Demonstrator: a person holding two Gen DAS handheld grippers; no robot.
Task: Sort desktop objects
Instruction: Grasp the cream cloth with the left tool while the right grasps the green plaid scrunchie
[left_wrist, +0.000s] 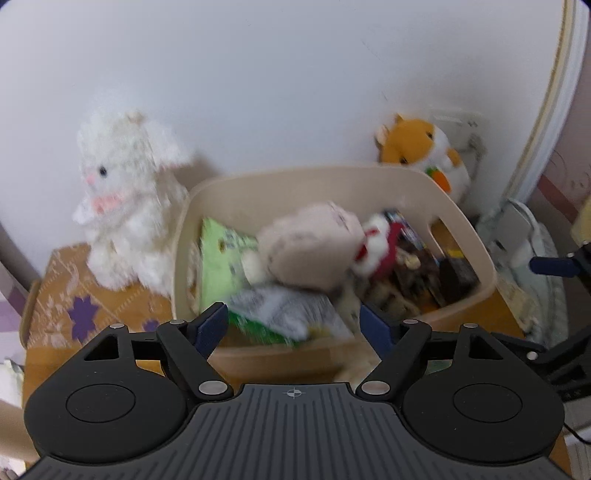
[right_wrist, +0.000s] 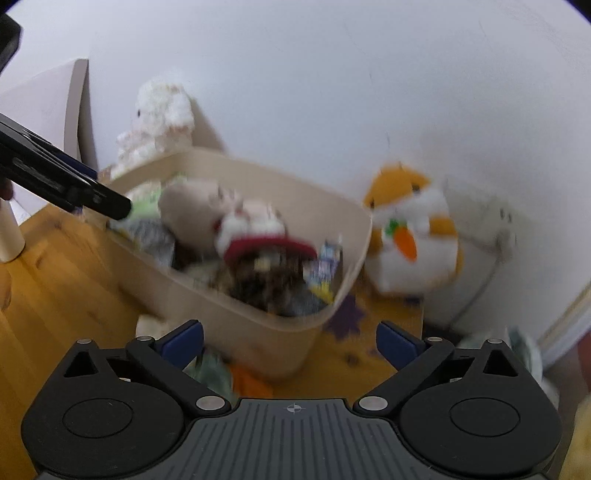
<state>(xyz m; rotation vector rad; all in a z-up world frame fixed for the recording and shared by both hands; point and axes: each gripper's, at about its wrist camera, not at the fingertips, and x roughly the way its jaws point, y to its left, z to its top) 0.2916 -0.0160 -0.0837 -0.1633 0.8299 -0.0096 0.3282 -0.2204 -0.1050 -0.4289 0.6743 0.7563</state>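
Observation:
A beige plastic bin (left_wrist: 369, 184) stands on the wooden desk and holds a beige plush toy (left_wrist: 314, 251) with a red scarf, green snack packets (left_wrist: 225, 254) and dark wrapped items (left_wrist: 432, 280). It also shows in the right wrist view (right_wrist: 258, 325), with the plush (right_wrist: 192, 206) inside. My left gripper (left_wrist: 293, 325) is open and empty just before the bin's near rim. My right gripper (right_wrist: 290, 341) is open and empty before the bin's near corner. The left gripper's body (right_wrist: 62, 184) reaches in from the left in the right wrist view.
A white plush rabbit (left_wrist: 125, 199) sits left of the bin on a patterned cloth (left_wrist: 77, 295). An orange and white hamster plush (left_wrist: 424, 155) with a carrot leans on the white wall behind the bin, also in the right wrist view (right_wrist: 413, 236). Packets (right_wrist: 214, 373) lie under my right gripper.

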